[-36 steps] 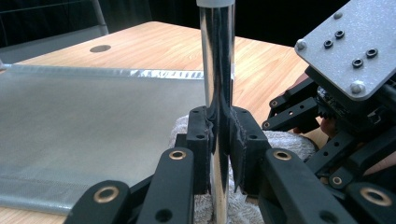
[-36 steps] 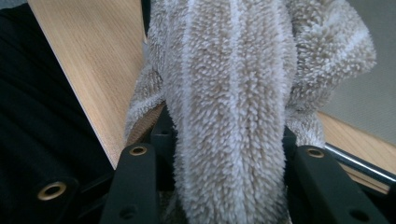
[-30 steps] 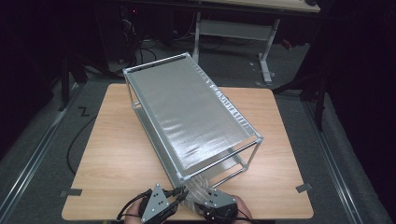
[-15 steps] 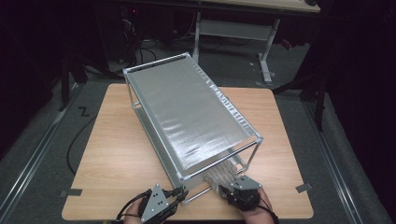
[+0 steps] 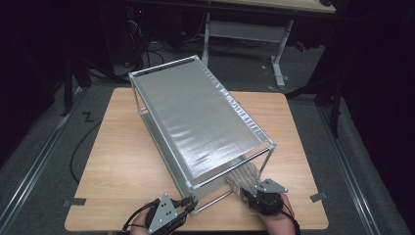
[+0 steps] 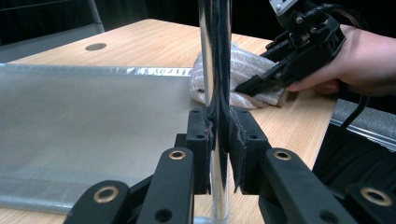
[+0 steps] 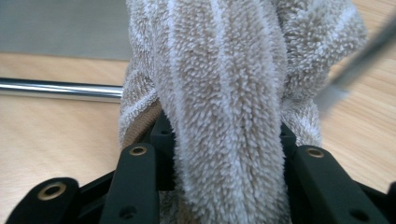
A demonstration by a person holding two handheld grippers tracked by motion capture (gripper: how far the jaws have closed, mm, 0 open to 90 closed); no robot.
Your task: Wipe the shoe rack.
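A chrome wire rack with a silver mesh shelf [image 5: 195,117] stands slantwise on the wooden table [image 5: 117,161]. At its near left corner my left gripper [image 5: 192,201] is shut on the rack's upright chrome post [image 6: 215,56], the pads [image 6: 198,140] pressing it from both sides. Under the rack's near right end lies a beige striped towel [image 5: 242,177]. My right gripper [image 5: 250,192] is shut on this bunched towel [image 7: 224,84], which bulges up between its jaws. From the left gripper view, the right gripper [image 6: 261,84] and its hand [image 6: 369,60] show beside the towel [image 6: 247,65].
A chrome bottom rail [image 7: 56,88] of the rack runs just beyond the towel. Tape marks [image 5: 74,201] [image 5: 318,197] sit at the table's near corners. A desk frame [image 5: 244,29] stands behind the table, and a cable [image 5: 78,147] lies on the floor at left.
My right gripper has carried the towel to the right, from beside the left gripper to the rack's near right end. The left gripper has stayed on the post.
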